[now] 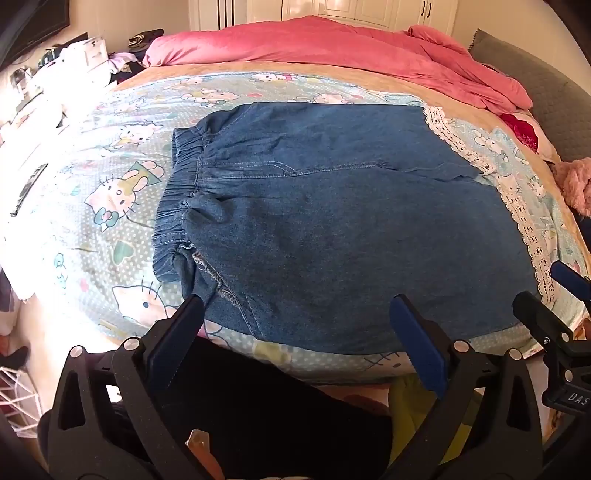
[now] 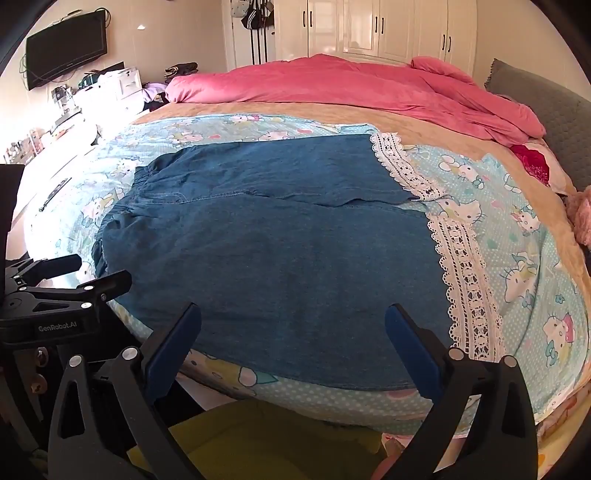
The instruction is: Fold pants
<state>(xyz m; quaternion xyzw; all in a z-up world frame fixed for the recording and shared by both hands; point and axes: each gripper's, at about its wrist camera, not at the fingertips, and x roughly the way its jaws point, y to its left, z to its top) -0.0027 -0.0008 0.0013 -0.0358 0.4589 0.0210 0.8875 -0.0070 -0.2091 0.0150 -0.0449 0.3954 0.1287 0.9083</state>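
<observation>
Blue denim pants (image 1: 332, 221) lie flat on the bed, elastic waistband (image 1: 181, 192) at the left, lace-trimmed hems (image 1: 517, 206) at the right. They also show in the right wrist view (image 2: 277, 251), one leg lying over the other. My left gripper (image 1: 295, 306) is open and empty, held just above the pants' near edge by the waist end. My right gripper (image 2: 293, 314) is open and empty above the near edge, further toward the hems. The right gripper shows at the left wrist view's right edge (image 1: 546, 295); the left gripper shows at the right wrist view's left (image 2: 99, 269).
The bed has a light-blue cartoon-cat sheet (image 1: 122, 192) and a bunched pink quilt (image 2: 369, 85) at the far side. A grey headboard (image 2: 546, 114) is at the right. A cluttered white dresser (image 2: 74, 110) and a wall TV (image 2: 66, 48) are at the left. White wardrobes (image 2: 369, 29) stand behind.
</observation>
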